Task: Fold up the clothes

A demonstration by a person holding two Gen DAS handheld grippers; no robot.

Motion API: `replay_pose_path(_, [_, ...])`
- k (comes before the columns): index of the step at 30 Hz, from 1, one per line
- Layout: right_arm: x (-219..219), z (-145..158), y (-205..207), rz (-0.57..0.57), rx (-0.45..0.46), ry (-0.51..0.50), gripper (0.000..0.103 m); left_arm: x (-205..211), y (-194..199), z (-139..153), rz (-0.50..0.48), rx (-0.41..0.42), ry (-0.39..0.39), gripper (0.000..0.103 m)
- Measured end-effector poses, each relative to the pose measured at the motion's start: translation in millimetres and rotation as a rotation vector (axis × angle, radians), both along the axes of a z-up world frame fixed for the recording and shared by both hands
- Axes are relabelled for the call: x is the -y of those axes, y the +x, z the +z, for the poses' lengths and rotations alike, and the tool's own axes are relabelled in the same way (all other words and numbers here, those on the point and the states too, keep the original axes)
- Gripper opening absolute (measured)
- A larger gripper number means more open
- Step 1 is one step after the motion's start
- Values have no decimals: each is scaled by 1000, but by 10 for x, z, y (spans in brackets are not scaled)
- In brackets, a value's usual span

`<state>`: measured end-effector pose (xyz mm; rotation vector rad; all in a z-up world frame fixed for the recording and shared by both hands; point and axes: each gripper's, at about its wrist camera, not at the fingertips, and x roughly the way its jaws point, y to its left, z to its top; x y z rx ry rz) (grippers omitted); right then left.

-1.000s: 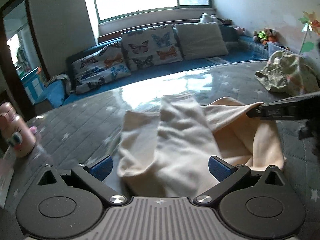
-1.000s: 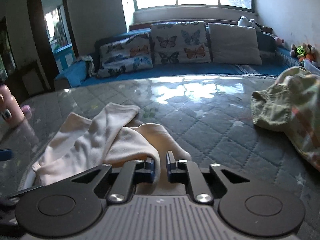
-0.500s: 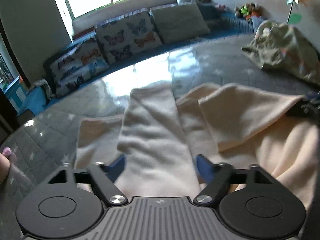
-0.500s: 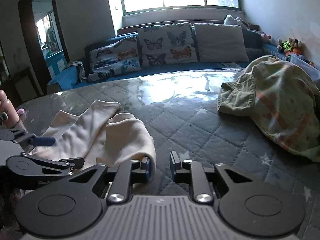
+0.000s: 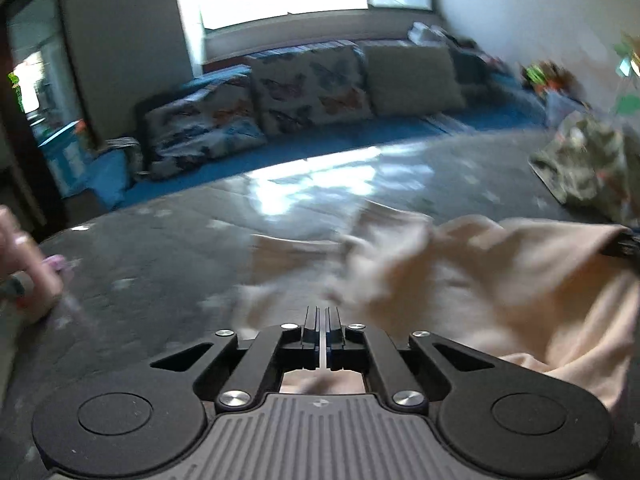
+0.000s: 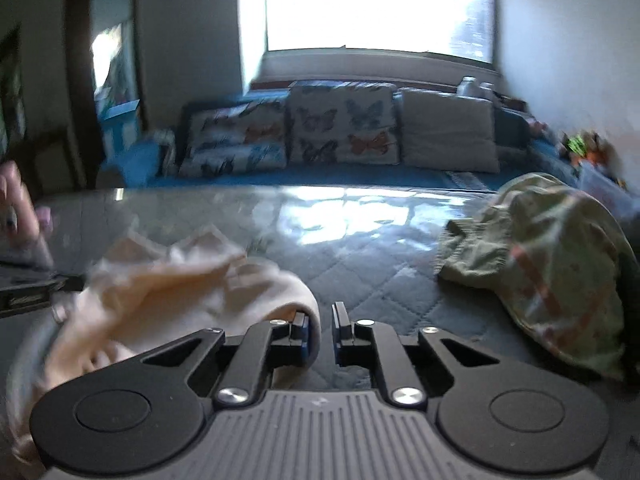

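Left hand-held gripper [image 5: 323,316] now clamped shut, cream garment [image 5: 460,276] bunched

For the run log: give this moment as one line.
left gripper: shut on cream garment | right gripper: closing, cream garment between jaws | green garment: untouched on table

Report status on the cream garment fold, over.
Left tongs shut, right tongs closing, both on the cream garment, bunched on the quilted surface. Green garment lies apart, right side. Path clear.
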<state>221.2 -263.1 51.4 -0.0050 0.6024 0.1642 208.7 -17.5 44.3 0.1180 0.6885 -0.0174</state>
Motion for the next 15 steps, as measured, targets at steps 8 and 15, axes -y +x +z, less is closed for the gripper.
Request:
replay_pose_path(8, [604,30,-553,-185,-10,181,16,-710,-545,220,110,40,2,2])
replay_pose_path(15, [902,-277,-1036,-306,-108,198,46,-565,-693,109,68,17,41,14])
